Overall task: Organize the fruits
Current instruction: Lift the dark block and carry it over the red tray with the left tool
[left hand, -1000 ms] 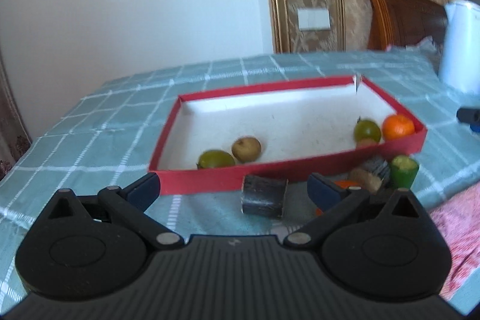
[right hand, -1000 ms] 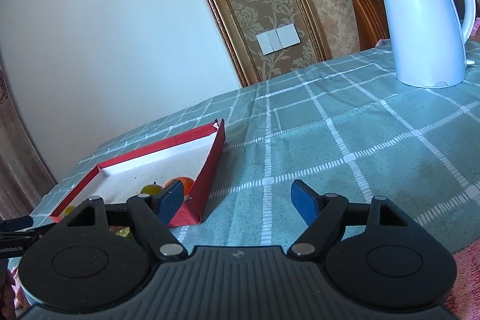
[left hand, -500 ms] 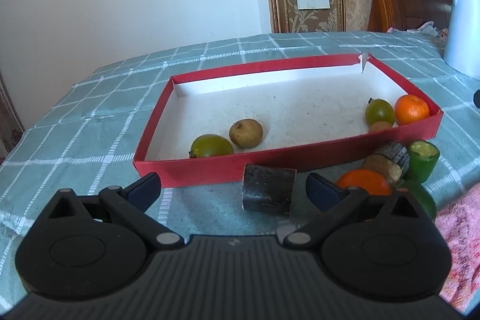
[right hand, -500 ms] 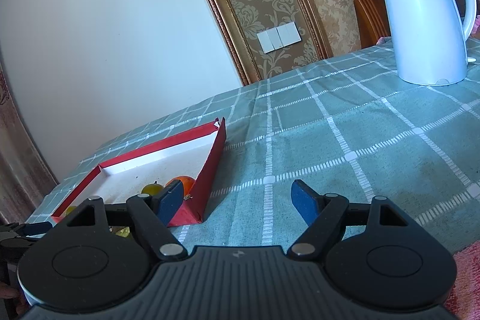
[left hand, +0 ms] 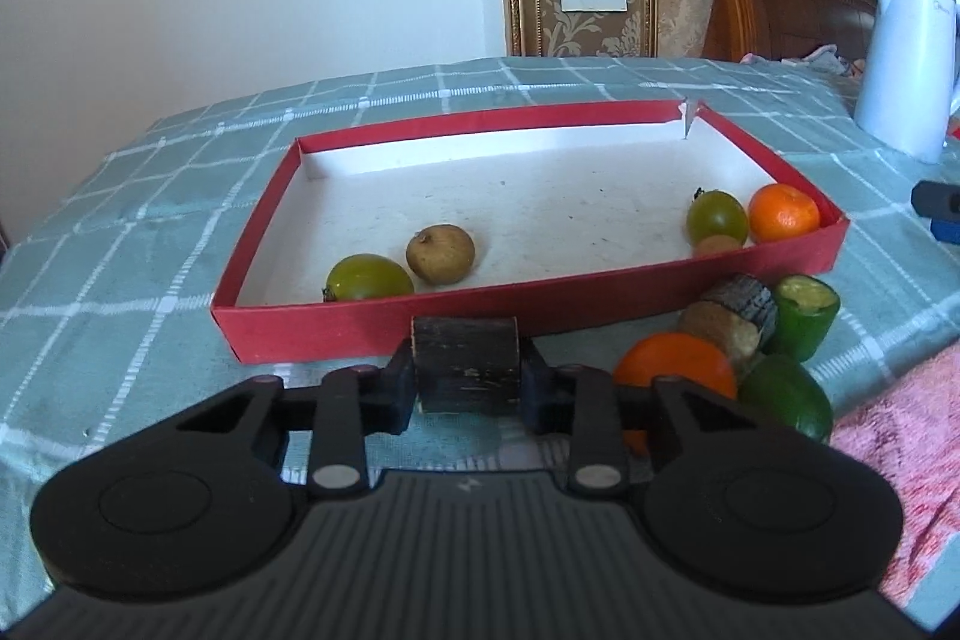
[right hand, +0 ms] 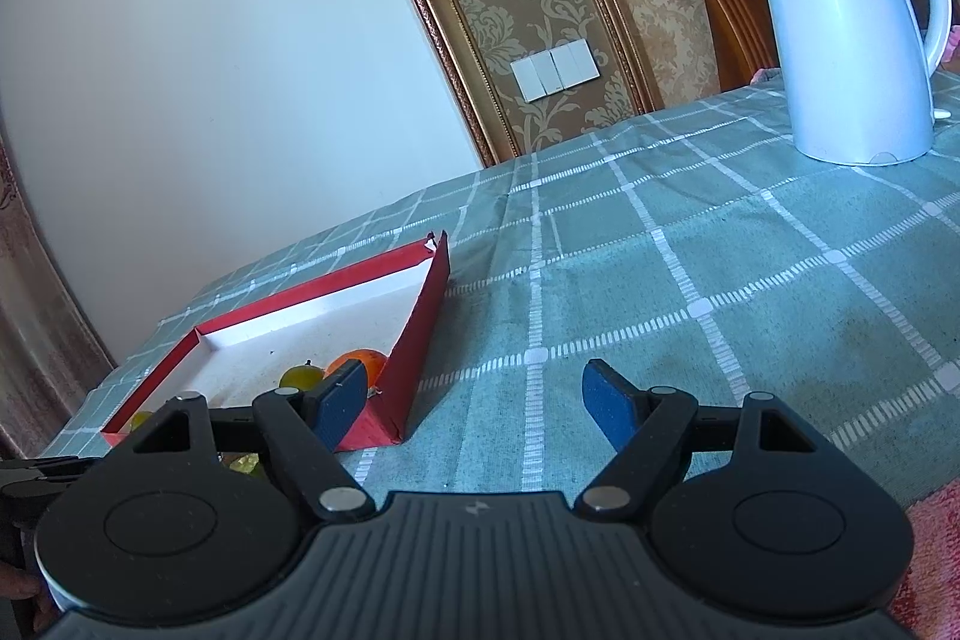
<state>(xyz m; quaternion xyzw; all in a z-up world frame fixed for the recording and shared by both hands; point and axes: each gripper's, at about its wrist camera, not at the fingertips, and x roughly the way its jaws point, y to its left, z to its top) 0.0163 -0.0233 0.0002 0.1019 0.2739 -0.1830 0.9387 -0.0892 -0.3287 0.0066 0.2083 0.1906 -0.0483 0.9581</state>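
Note:
My left gripper (left hand: 467, 391) is closing its jaws on a dark cylindrical piece (left hand: 467, 361) on the tablecloth, and both pads press its ends. Just beyond it stands a red tray (left hand: 600, 295) holding a green fruit (left hand: 369, 277), a brown round fruit (left hand: 440, 253), another green fruit (left hand: 717, 218) and a small orange (left hand: 783, 213). To the right, outside the tray, lie an orange (left hand: 675, 364), a green fruit (left hand: 786, 397), a second dark piece (left hand: 735, 313) and a cut green piece (left hand: 803, 316). My right gripper (right hand: 474, 394) hangs open over bare tablecloth, right of the tray's corner (right hand: 420, 334).
A white kettle (right hand: 846, 22) stands at the far right of the table. A pink cloth (left hand: 900, 436) lies at the near right edge. A green checked tablecloth (right hand: 690, 280) covers the table, and a wooden headboard stands behind.
The left gripper's jaws have closed from wide open onto the dark piece, and it has edged forward a little. The right gripper has stayed put and open.

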